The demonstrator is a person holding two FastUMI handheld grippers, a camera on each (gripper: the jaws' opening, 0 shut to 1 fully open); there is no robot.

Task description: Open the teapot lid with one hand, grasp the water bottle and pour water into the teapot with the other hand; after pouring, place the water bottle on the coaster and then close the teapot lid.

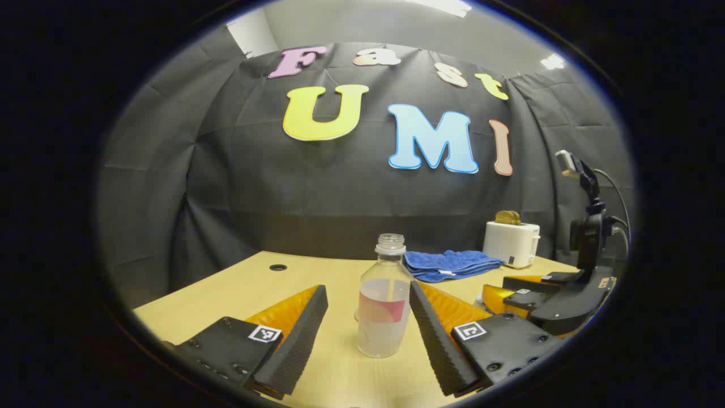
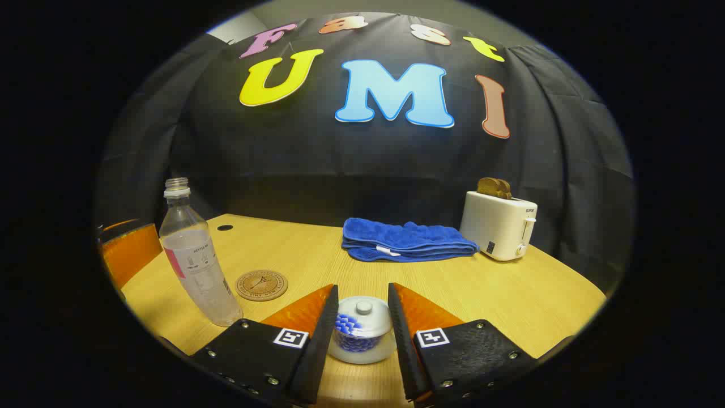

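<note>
An uncapped clear water bottle [image 1: 384, 309], partly filled, stands upright on the wooden table [image 1: 238, 289]. My left gripper [image 1: 368, 288] is open around it, with a gap on its left side and the right finger close against it. In the right gripper view the bottle [image 2: 198, 266] stands at the left, beside a round cork coaster [image 2: 261, 284]. A small white teapot [image 2: 362, 331] with its knobbed lid on sits between the fingers of my right gripper [image 2: 362, 286], which is open and flanks the lid closely. The right gripper [image 1: 532, 297] also appears low at the right of the left gripper view.
A folded blue towel [image 2: 405, 241] lies at the back of the table, and a white toaster [image 2: 501, 224] with bread in it stands to its right. A cable hole [image 2: 225, 227] is at the back left. A finger of the left gripper [image 2: 130, 249] shows behind the bottle.
</note>
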